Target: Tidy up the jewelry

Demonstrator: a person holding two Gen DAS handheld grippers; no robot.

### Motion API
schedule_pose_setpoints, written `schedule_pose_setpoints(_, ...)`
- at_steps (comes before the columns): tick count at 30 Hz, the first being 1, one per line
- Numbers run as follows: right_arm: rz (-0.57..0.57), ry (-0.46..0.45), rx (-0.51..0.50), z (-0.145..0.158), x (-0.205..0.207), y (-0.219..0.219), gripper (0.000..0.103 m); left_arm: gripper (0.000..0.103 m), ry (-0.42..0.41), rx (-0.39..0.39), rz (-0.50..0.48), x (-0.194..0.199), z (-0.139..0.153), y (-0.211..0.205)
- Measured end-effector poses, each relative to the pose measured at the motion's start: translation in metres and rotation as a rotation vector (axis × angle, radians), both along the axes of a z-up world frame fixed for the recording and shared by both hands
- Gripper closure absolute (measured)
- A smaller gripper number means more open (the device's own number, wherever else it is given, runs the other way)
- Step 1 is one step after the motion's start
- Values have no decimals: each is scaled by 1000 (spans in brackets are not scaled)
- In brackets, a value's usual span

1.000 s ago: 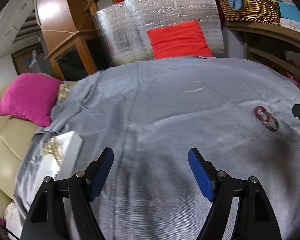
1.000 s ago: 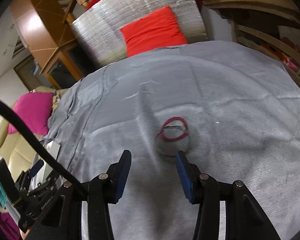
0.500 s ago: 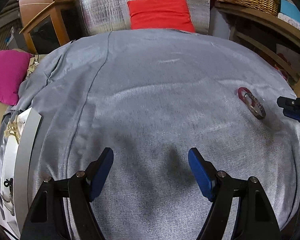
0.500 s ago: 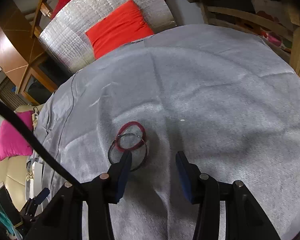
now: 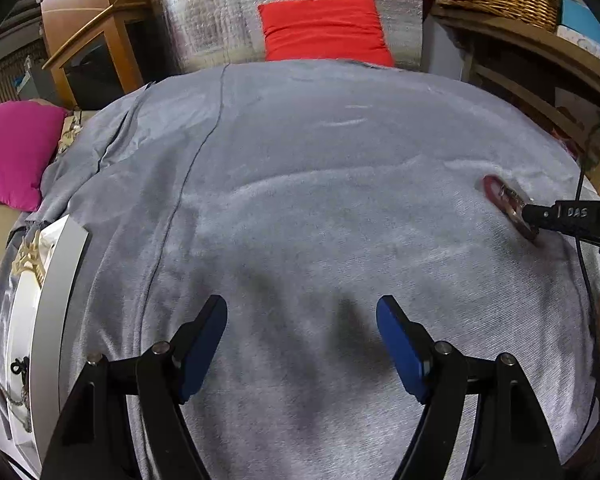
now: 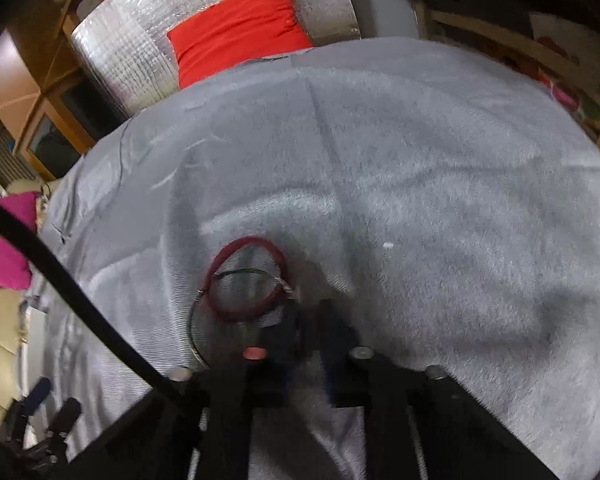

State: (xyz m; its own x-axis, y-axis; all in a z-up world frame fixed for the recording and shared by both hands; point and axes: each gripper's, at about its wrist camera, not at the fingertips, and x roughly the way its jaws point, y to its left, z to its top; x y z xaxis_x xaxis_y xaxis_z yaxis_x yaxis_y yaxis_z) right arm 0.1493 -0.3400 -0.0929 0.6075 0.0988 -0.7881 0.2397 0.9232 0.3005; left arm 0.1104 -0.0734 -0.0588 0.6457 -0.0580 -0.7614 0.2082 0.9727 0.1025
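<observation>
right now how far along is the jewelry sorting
Some pieces already sit in the white jewelry box at the left edge. The right gripper has shut on the red and silver bangles on the grey cloth; carrying them over is left. The left gripper is open, empty.

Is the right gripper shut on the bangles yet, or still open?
Shut: the right gripper has its fingers together at the edge of the red bangle and silver bangle. Blur hides whether a bangle is pinched.
</observation>
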Motion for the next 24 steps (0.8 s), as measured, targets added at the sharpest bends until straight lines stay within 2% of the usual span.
schedule_pose_setpoints(4,-21,-41,37,6,-6,-14,99,25,-58,-18,-37,4,9,-13)
schedule_pose_setpoints(9,-62,-42,59,5,-9,-30,99,25,-2,-128,-96,34,18,-48)
schedule_pose_setpoints(13,-98,-35,69,4,-7,-41,99,26,-3,-101,-176,62,23,-90)
schedule_pose_setpoints(14,-116,-38,64,6,-9,-46,99,33,-7,-65,-218,67,22,-106)
schedule_pose_setpoints(15,-129,-40,61,6,-8,-51,99,47,-2,-38,-251,70,20,-117)
schedule_pose_setpoints(17,-157,-44,70,7,-10,-61,99,59,37,-16,-326,79,14,-136)
schedule_pose_setpoints(20,-180,-35,96,3,-11,-73,99,59,107,-36,-408,88,3,-157)
schedule_pose_setpoints(24,-206,-16,138,-7,-12,-90,99,61,171,-12,-437,98,-16,-174)
